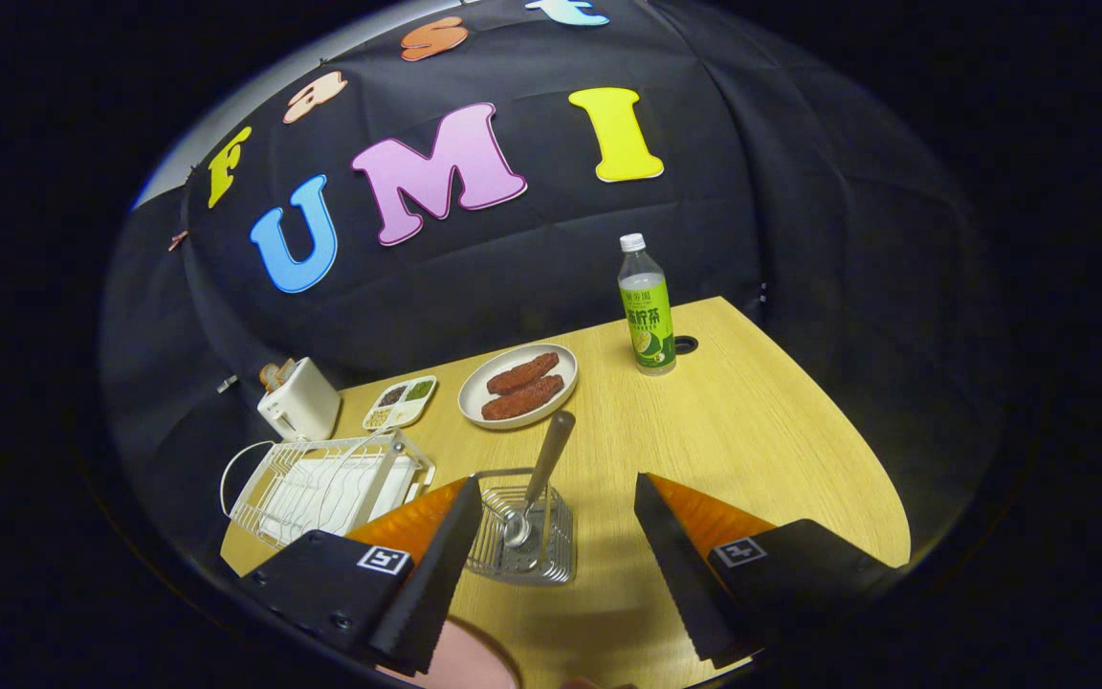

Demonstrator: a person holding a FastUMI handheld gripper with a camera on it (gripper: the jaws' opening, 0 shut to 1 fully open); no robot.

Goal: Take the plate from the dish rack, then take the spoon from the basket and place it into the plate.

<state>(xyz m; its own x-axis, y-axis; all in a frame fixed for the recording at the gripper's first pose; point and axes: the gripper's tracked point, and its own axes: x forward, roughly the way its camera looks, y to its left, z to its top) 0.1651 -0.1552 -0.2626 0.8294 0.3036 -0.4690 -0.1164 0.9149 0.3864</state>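
My gripper [556, 481] is open above the wooden table [752, 450]. A small wire basket [539, 565] stands between the fingers, closer to the left one. A metal spoon [548, 457] stands in it, bowl down, with its handle leaning up and away past the fingertips; neither finger touches it. Part of a pink plate [463, 662] shows on the table under the left finger, on the near side of the basket. The white wire dish rack [321, 483] sits to the left of the left finger, and I see no plate in it.
Beyond the basket lies a white dish with brown sausages [519, 385]. A small divided tray [400, 401] and a white toaster [298, 399] stand behind the rack. A green-labelled bottle [647, 306] stands at the far right beside a round hole [686, 344].
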